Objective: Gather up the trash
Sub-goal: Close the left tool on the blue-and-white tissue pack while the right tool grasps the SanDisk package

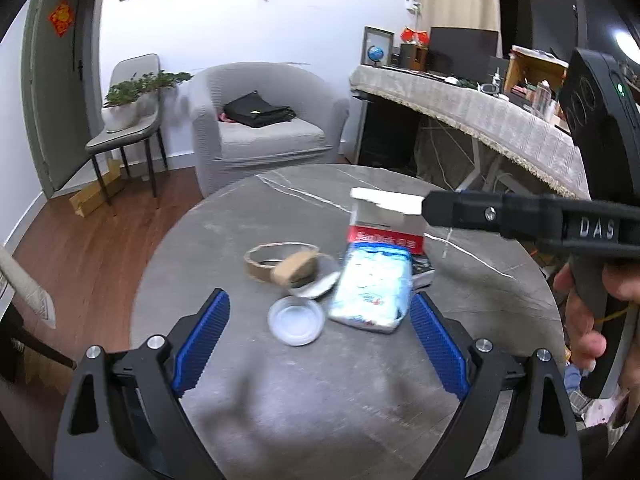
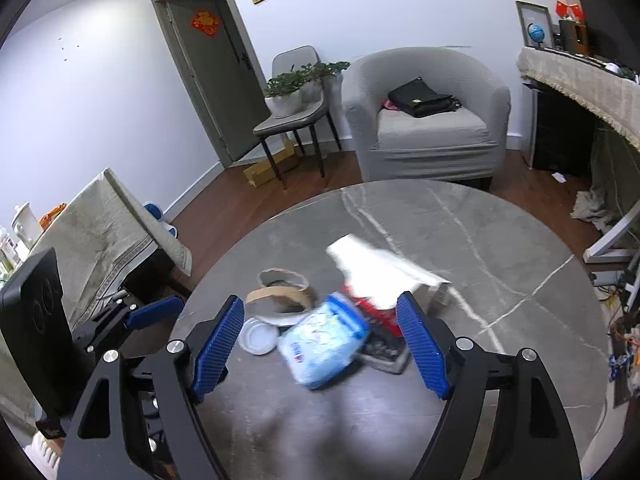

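Blue tissue pack (image 2: 324, 344) between the wide right gripper (image 2: 320, 340) pads (untouched)

- One round grey table (image 1: 280, 400).
- One blue-and-white soft packet (image 1: 374, 286) on it.
- One red-and-white carton (image 1: 384, 220) with its flap open.
- One clear round plastic lid (image 1: 296, 320).
- Two brown cardboard tape rings, one (image 2: 282, 280) farther back, the other (image 2: 276, 296) nearer.
- One crumpled brown paper lump (image 1: 294, 268).
- One dark flat thing (image 2: 384, 354) beneath the carton; what it is cannot be told.
- Two pairs of tongs, one left (image 1: 320, 338) and one right (image 2: 320, 344).
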`<act>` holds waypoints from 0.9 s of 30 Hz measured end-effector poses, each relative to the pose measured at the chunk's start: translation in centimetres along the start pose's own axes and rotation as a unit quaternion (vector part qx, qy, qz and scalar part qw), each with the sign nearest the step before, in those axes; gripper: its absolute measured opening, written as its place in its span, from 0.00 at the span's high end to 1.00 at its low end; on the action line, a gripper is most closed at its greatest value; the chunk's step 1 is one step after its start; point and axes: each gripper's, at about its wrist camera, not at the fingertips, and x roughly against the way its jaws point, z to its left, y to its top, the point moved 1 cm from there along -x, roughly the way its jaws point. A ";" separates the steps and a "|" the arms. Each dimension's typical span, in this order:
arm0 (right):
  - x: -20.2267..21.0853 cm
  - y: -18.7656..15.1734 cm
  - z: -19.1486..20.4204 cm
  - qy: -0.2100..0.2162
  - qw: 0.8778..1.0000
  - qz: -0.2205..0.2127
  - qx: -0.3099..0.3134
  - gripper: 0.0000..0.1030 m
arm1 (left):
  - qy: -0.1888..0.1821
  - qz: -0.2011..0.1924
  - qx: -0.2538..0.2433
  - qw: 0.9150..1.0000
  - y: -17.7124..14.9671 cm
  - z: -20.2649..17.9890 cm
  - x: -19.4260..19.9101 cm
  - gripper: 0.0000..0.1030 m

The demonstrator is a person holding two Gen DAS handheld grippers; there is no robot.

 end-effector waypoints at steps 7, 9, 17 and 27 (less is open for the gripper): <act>0.3 -1.0 -2.9 -0.013 1.000 0.000 -0.011 0.23 | -0.010 0.012 -0.022 1.000 0.1 -2.2 -2.0 0.09; 0.4 -1.2 -3.9 -0.013 1.000 0.001 -0.018 0.23 | -0.016 0.026 -0.032 0.999 0.2 -2.8 -3.2 0.10; 1.1 -1.3 -6.3 0.007 0.999 0.000 -0.046 0.23 | -0.020 0.054 -0.039 0.998 0.6 -3.2 -6.6 0.11; -0.2 -1.4 -7.4 0.048 0.996 0.012 -0.078 0.23 | -0.037 0.093 -0.046 0.994 0.9 -3.6 -8.8 0.31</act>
